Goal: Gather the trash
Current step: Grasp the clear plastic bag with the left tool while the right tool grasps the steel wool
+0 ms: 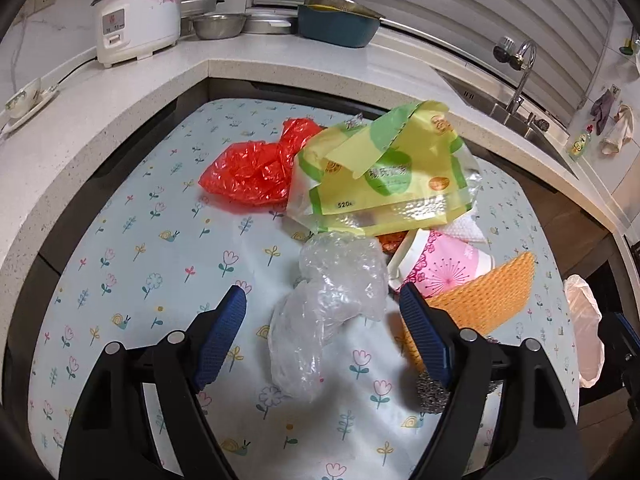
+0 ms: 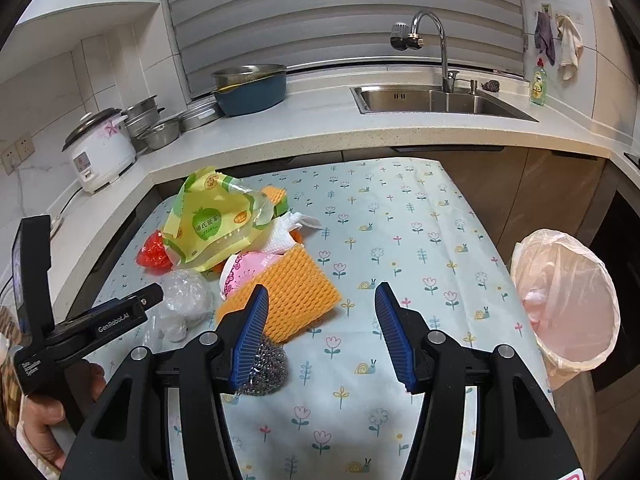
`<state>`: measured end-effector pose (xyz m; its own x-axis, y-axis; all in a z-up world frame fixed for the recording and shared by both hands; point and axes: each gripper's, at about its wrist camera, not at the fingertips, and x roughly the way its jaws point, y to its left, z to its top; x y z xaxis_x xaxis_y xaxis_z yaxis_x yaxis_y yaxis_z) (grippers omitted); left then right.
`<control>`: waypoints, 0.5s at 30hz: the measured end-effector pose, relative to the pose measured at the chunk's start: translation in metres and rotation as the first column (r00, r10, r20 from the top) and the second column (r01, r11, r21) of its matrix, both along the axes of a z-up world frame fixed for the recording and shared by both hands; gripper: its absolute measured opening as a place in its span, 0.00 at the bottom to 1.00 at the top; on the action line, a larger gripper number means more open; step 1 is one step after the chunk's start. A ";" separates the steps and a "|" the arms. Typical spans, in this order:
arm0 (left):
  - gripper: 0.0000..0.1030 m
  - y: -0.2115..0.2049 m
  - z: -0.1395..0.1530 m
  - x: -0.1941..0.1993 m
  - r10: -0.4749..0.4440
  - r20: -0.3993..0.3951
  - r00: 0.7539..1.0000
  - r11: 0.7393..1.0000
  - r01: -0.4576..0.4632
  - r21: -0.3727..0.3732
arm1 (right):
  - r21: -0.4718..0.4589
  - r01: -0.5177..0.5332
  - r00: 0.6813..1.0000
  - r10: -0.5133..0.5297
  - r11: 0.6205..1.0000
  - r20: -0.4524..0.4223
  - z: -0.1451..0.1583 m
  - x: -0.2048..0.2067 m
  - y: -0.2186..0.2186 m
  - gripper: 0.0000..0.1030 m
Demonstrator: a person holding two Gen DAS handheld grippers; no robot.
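A table [image 2: 400, 216] covered with a pale floral cloth stands in front of an L-shaped kitchen counter [image 2: 320, 128] carrying a sink [image 2: 432, 100], a rice cooker [image 2: 100, 152] and a blue basin [image 2: 252, 92]. At the table's right edge stands a bin [image 2: 568, 304] lined with a translucent pink bag, its mouth open. The trash lies heaped on the left half of the cloth: a yellow-green snack bag [image 1: 384, 168] sits on top toward the counter, touching a crumpled red plastic bag [image 1: 252, 172] to its left in the left wrist view. Just in front of the snack bag lie an orange foam net [image 2: 288, 300], a pink paper cup [image 1: 440, 264] tipped on its side against that net, and a white paper towel [image 2: 288, 232] partly under the pile. A crumpled clear plastic bag [image 1: 328, 304] lies on the cloth nearest the left gripper [image 1: 324, 336], whose blue-padded jaws stand apart on either side of it without touching it. The right gripper [image 2: 324, 336] hangs above the cloth with its jaws likewise apart, holding nothing; a steel wool scourer [image 2: 266, 368] lies just beside and partly behind its left finger, at the near edge of the foam net.
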<state>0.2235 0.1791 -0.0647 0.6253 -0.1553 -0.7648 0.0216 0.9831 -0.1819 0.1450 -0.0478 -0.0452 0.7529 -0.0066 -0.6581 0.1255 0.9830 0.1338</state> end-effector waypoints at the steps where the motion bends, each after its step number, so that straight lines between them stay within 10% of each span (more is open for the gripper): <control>1: 0.73 0.002 -0.005 0.002 0.002 -0.013 1.000 1.000 -0.002 -0.005 | -0.001 -0.004 1.000 0.004 1.000 -0.005 -0.002 0.001 0.003 0.53; 8: 0.71 0.010 -0.027 0.014 0.008 -0.057 0.998 1.000 -0.009 -0.028 | 0.004 -0.033 0.998 0.033 0.999 -0.047 -0.018 0.011 0.020 0.53; 15: 0.28 0.003 -0.031 0.015 -0.065 -0.057 0.996 0.997 0.063 -0.041 | 0.024 -0.060 0.994 0.062 0.998 -0.093 -0.039 0.016 0.033 0.62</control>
<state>0.2388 0.1822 -0.0953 0.5677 -0.2240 -0.7922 0.0723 0.9721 -0.2231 0.1612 -0.0144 -0.0841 0.6865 0.0522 -0.7253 0.0779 0.9864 0.1447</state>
